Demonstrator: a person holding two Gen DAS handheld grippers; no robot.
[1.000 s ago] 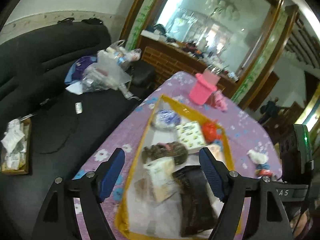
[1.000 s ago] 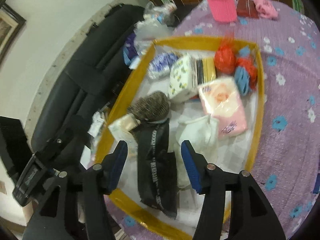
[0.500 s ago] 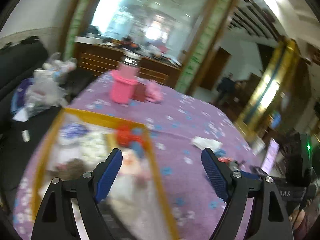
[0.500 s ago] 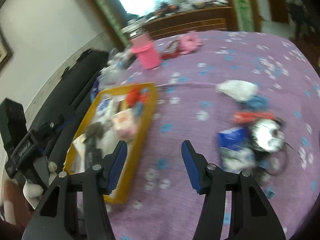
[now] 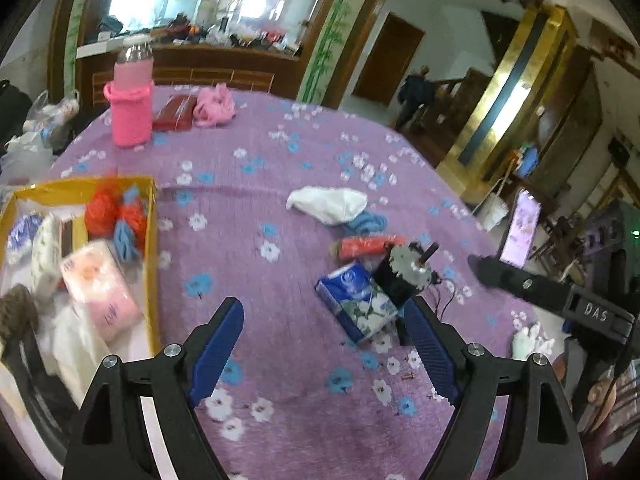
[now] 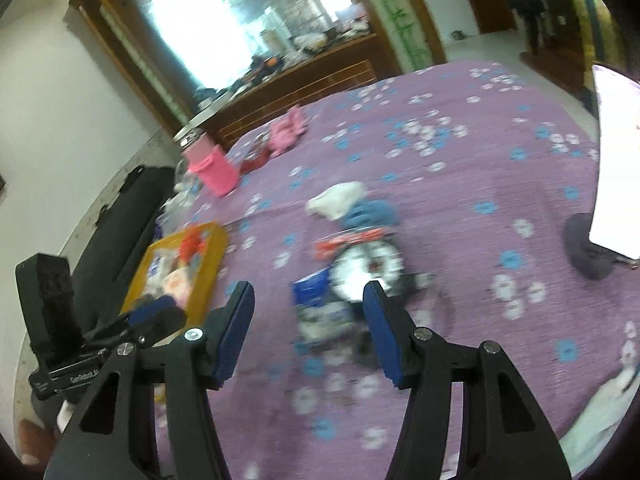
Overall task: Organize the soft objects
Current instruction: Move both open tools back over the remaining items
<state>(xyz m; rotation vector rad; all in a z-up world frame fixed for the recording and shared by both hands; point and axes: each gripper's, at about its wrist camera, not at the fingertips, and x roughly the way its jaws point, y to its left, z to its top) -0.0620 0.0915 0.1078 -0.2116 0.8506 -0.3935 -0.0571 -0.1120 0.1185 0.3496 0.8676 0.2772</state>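
Observation:
A yellow tray (image 5: 151, 216) at the left holds soft things: a pink tissue pack (image 5: 100, 284), red and blue yarn (image 5: 120, 216). On the purple cloth lie a blue tissue pack (image 5: 356, 300), a white cloth (image 5: 328, 202), blue yarn (image 5: 366, 222) and a red packet (image 5: 362, 246). My left gripper (image 5: 324, 344) is open and empty, just short of the blue pack. My right gripper (image 6: 310, 332) is open and empty, with the blue pack (image 6: 320, 304) between its fingers' line, blurred. The tray (image 6: 216, 256) shows at left.
A black motor with a metal gear (image 5: 404, 272) lies against the blue pack. A pink-sleeved bottle (image 5: 132, 108), a red box (image 5: 174, 112) and pink cloth (image 5: 214, 104) stand at the far edge. A phone on a stand (image 5: 518, 236) is at the right. A black sofa (image 6: 120, 232) lies left.
Both grippers have swung from above the yellow tray rightward to the pile of loose things on the purple cloth. Both stayed open and empty.

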